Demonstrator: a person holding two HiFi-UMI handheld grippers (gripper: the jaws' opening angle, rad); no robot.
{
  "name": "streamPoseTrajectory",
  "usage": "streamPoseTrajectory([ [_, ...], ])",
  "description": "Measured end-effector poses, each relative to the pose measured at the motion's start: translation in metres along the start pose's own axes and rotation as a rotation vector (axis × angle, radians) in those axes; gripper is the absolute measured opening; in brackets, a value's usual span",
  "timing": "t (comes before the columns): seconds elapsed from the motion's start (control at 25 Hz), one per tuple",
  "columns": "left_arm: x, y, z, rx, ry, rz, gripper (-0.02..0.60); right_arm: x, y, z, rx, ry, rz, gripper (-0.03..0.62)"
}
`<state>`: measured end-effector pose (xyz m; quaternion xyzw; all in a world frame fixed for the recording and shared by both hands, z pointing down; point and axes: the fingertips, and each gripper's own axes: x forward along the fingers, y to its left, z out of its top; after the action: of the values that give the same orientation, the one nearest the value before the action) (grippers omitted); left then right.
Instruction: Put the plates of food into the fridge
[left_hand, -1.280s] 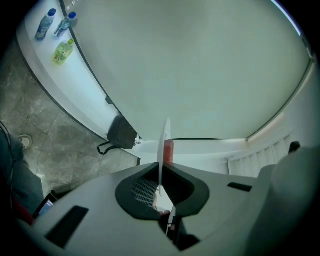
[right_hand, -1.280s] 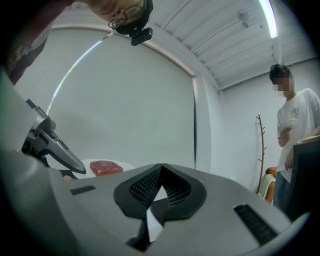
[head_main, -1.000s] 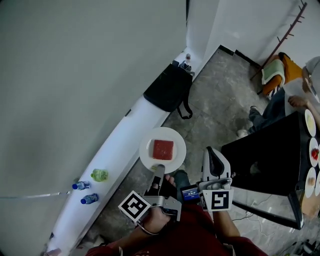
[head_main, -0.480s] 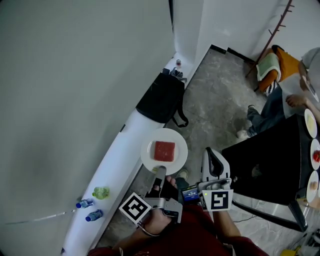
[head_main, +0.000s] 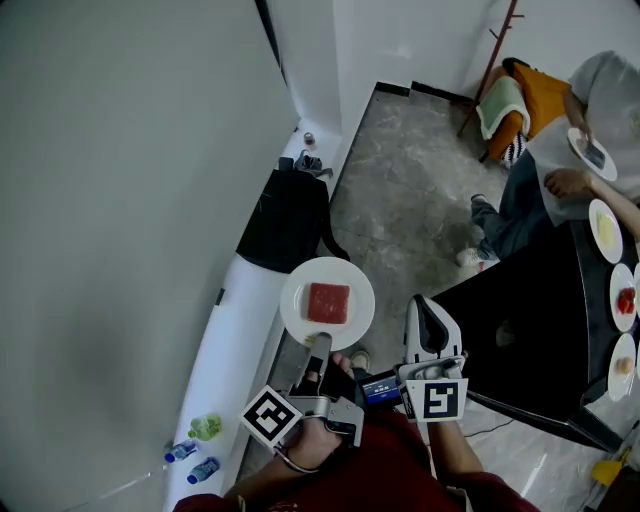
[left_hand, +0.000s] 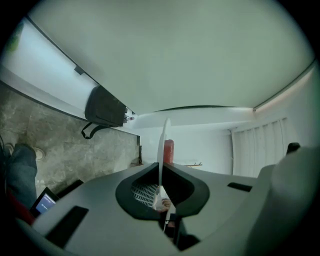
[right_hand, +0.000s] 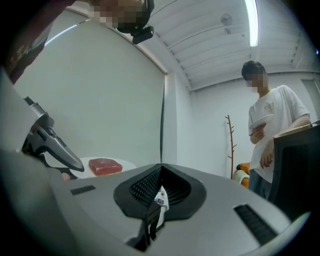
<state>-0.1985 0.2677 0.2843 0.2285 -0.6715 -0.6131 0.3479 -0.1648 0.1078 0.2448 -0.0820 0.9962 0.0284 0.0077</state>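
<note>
Head view: the left gripper (head_main: 319, 343) holds a white plate (head_main: 298, 288) with a red slab (head_main: 328, 302) above the floor (head_main: 420, 200), with the right gripper (head_main: 420, 305) beside it. Left gripper view: the jaws pinch the plate's rim, seen edge-on. Right gripper view: the jaws are pressed together and empty; a person (right_hand: 274, 125) stands ahead.

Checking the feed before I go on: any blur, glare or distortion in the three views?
Head view: sharp and evenly lit, the plate and its red food block clear. Left gripper view: strong fisheye, dark corners, the plate seen edge-on as a thin white line. Right gripper view: same fisheye, ceiling light strip blown out, mosaic patches over faces.
</note>
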Motion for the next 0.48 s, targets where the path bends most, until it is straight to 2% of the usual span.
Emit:
streamPoseTrajectory([
  [0.24,0.066,-0.017,-0.036,0.022,0.112,-0.012,0.017,0.012,-0.069,-0.001,0.011,-0.009,-0.137,0.011],
  [0.48,0.117,-0.029,-0.082,0.043,0.264,-0.015,0.017,0.003,-0.127,-0.009,0.014,0.011,-0.274,0.011],
])
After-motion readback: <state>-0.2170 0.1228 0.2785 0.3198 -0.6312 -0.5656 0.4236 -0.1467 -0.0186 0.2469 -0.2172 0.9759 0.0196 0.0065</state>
